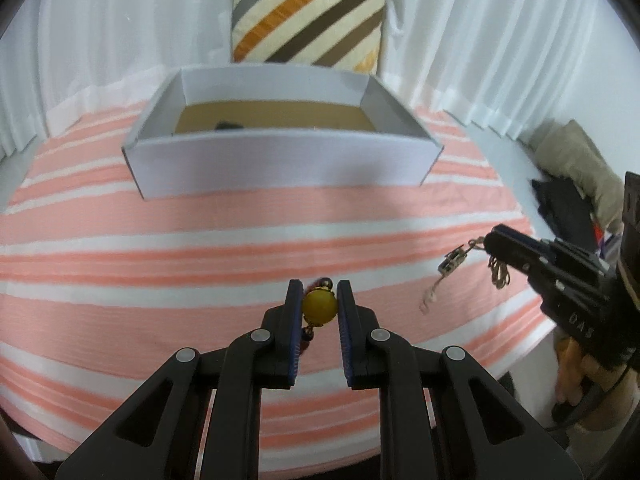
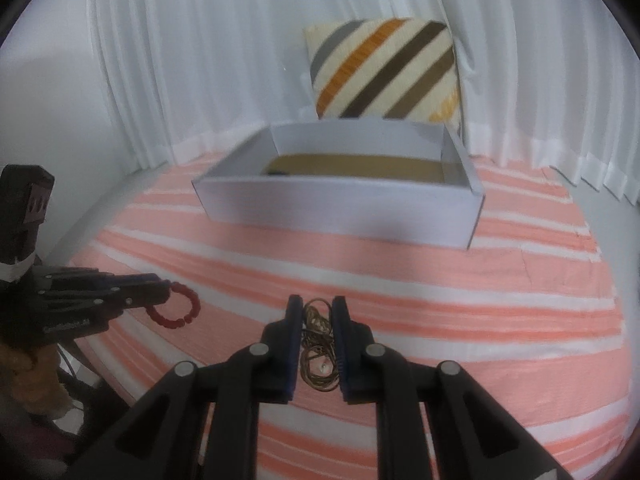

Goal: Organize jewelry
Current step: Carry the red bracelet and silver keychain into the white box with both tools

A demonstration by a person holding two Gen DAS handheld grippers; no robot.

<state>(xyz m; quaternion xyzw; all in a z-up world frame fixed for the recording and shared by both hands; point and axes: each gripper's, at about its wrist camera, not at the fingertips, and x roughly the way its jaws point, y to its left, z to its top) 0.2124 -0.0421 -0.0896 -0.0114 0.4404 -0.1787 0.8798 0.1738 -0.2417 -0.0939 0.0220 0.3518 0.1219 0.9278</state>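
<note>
My left gripper (image 1: 319, 294) is shut on a red bead bracelet with a big yellow bead (image 1: 319, 308), held above the striped cloth. The bracelet's red loop (image 2: 178, 308) hangs from that gripper (image 2: 168, 290) in the right wrist view. My right gripper (image 2: 316, 308) is shut on a thin gold chain necklace (image 2: 318, 340). In the left wrist view this chain and its pendant (image 1: 452, 264) dangle from the right gripper (image 1: 486, 240). An open white box (image 1: 280, 156) with a brown floor stands ahead; it also shows in the right wrist view (image 2: 340, 208). A dark item (image 1: 230, 125) lies inside it.
A pink and white striped cloth (image 1: 160, 240) covers the table. A striped cushion (image 1: 308, 16) leans on white curtains behind the box. Folded clothes (image 1: 572, 176) lie at the right beyond the table edge.
</note>
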